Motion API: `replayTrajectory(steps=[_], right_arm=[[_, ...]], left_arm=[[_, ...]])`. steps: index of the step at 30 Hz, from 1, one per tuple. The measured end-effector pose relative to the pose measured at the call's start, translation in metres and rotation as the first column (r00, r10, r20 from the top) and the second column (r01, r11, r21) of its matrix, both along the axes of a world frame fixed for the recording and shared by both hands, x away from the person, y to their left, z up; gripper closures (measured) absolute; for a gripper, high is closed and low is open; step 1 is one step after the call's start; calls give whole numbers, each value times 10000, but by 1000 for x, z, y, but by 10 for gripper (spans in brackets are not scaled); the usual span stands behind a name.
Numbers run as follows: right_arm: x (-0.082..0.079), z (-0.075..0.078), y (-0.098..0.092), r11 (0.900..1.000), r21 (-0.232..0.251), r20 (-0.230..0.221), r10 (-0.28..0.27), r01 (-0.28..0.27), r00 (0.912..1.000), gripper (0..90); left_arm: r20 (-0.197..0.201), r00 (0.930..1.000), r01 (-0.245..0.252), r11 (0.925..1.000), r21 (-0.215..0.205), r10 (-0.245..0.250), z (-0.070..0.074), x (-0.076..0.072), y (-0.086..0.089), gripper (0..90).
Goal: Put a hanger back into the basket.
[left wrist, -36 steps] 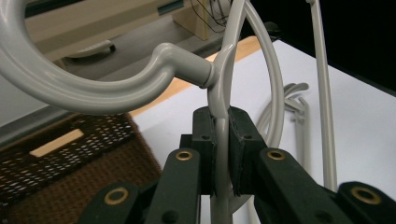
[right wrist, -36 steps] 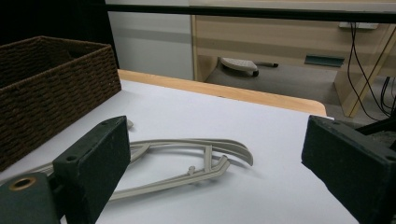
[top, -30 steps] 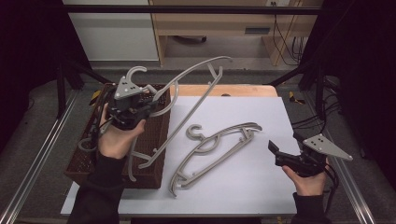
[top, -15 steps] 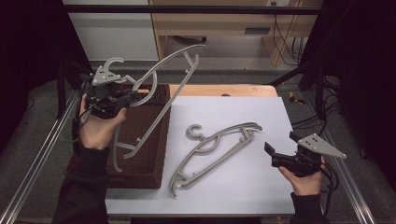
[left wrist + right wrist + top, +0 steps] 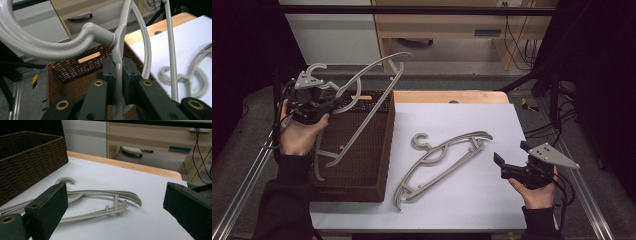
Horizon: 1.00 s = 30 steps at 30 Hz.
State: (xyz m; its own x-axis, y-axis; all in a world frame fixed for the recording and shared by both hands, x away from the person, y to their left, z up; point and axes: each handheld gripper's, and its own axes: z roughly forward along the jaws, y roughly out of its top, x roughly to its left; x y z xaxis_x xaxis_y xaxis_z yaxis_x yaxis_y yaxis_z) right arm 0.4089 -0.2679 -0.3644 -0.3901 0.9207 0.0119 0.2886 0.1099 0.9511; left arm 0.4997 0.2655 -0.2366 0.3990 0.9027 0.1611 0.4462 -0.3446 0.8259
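Left gripper (image 5: 326,104) clamps a grey hanger (image 5: 362,100) by its neck, carrying it above the wicker basket (image 5: 377,150) for drop-in; right gripper (image 5: 507,167) waits wide open, empty, right of the basket, beside second hanger (image 5: 437,155).

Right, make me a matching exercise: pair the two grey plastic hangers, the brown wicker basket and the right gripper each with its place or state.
Things:
1. raised grey plastic hanger
2. flat grey plastic hanger
3. brown woven wicker basket
4. right gripper

States:
A. jaws open, holding nothing
B. lying on the white sheet
C. clamped in the left gripper
D. standing at the table's left

Pairs: 1-C, 2-B, 3-D, 4-A
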Motion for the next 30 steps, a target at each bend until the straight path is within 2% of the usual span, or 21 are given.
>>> replayTrajectory(steps=[4, 9, 17, 18, 27, 30], right_arm=[[1, -1, 0, 10000, -67, -43, 0, -1, 10000, 59], [2, -1, 2, 10000, -76, -35, 6, -6, 10000, 59], [2, -2, 1, 9999, -138, -24, 7, -7, 10000, 59], [2, -2, 1, 9999, -120, -40, 1, -2, 10000, 59], [2, -2, 3, 9999, -159, -116, 4, -6, 9999, 59], [2, -2, 2, 9999, -173, -88, 9, -10, 10000, 59]], left_arm=[[-154, 9997, -190, 9998, 48, 191, -6, 7, 17, 824], [-312, 9989, -340, 9993, 183, 346, -17, 13, 28, 824], [-637, 9972, -365, 9980, 516, 398, -33, 23, 39, 824], [-692, 9966, -398, 9969, 680, 445, -38, 25, 41, 824], [-1068, 9929, -405, 9930, 1110, 524, -57, 28, 50, 824], [-1126, 9924, -372, 9931, 1108, 498, -60, 29, 52, 824]])
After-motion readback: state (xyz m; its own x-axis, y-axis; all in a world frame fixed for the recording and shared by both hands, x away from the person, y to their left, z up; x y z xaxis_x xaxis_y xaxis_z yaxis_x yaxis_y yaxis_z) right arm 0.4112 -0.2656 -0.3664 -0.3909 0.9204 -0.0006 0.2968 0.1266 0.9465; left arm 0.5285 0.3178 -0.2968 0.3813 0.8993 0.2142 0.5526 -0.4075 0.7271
